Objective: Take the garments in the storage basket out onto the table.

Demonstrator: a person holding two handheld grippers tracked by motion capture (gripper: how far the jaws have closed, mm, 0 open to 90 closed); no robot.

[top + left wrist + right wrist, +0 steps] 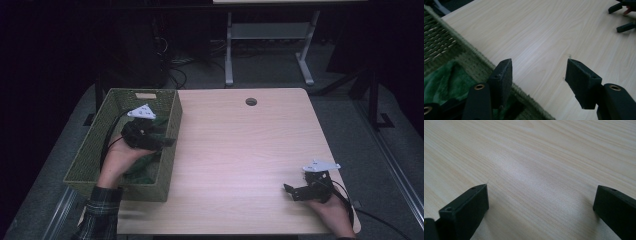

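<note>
The table (pixel 240 150) is light wood, with wide bare room between the two hands. The basket (pixel 100 150), green and woven, sits on its left edge; its long axis runs from the near side to the far side. A green cloth (pixel 444 80) lies crumpled inside, near the right wall. The left gripper (pixel 167 141) is above this wall and points right, jaws apart with nothing between them. The right gripper (pixel 290 190) rests near the right front corner, jaws wide and empty
</note>
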